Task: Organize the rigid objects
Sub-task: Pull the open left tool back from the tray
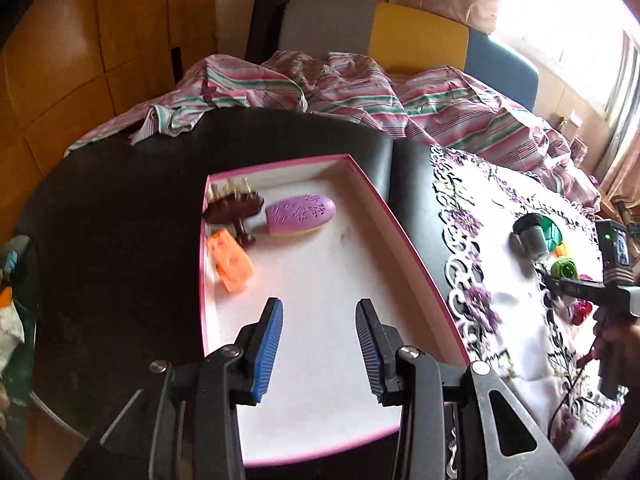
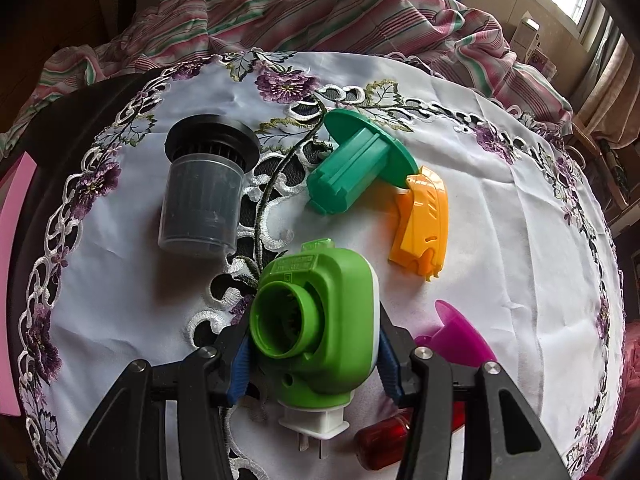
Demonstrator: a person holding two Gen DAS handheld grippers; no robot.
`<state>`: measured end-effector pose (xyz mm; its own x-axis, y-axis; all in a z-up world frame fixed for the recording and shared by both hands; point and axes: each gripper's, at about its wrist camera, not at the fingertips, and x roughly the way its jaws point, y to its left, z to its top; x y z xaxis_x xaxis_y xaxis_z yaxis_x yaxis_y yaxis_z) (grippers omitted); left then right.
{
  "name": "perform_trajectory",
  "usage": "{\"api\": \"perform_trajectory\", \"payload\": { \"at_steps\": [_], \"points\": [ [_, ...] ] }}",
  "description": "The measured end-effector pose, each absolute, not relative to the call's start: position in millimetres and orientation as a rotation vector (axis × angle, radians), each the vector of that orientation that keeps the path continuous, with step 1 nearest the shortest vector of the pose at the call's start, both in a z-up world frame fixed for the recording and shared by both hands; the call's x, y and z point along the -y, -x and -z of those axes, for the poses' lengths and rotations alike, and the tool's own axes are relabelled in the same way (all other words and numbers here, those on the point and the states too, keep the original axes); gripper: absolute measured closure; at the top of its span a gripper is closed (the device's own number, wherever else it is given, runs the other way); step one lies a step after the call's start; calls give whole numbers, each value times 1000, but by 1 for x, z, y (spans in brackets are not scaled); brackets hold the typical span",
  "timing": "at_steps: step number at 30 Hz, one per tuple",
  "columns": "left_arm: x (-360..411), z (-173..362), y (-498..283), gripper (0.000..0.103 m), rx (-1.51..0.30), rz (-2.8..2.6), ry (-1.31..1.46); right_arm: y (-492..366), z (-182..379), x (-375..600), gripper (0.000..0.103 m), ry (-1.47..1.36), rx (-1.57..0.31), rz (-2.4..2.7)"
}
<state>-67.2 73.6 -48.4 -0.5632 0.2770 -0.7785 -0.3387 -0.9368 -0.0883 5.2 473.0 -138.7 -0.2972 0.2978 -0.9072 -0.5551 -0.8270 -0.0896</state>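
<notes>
Green plastic plug-in device (image 2: 320, 328), with a round socket on its face and white prongs at its base, is pinched between the blue pads of my right gripper (image 2: 314, 354) just above the embroidered white cloth (image 2: 120, 280). Beyond it on the cloth lie a dark filter cup (image 2: 202, 192) on its side, a green flanged spool (image 2: 360, 160) and, touching the spool's flange, an orange curved shell (image 2: 422, 224). A magenta funnel (image 2: 456, 332) and a red bottle (image 2: 380, 440) sit close by my right finger. My left gripper (image 1: 319, 350) hangs spread, nothing between its fingers, over the pink-edged tray (image 1: 412, 240). At the tray's far end rest a purple oval case (image 1: 300, 214), a brown stand (image 1: 236, 210) and an orange block (image 1: 230, 266). The tray stands on the black table (image 1: 120, 208); a striped sheet (image 1: 360, 92) lies behind.
</notes>
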Motion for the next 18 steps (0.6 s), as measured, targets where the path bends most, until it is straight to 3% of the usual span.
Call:
{"api": "perform_trajectory", "payload": {
  "at_steps": [18],
  "points": [
    [-68, 51, 40, 64, -139, -2510, 1243, -6, 139, -472, 51, 1413, -340, -2146]
  ]
}}
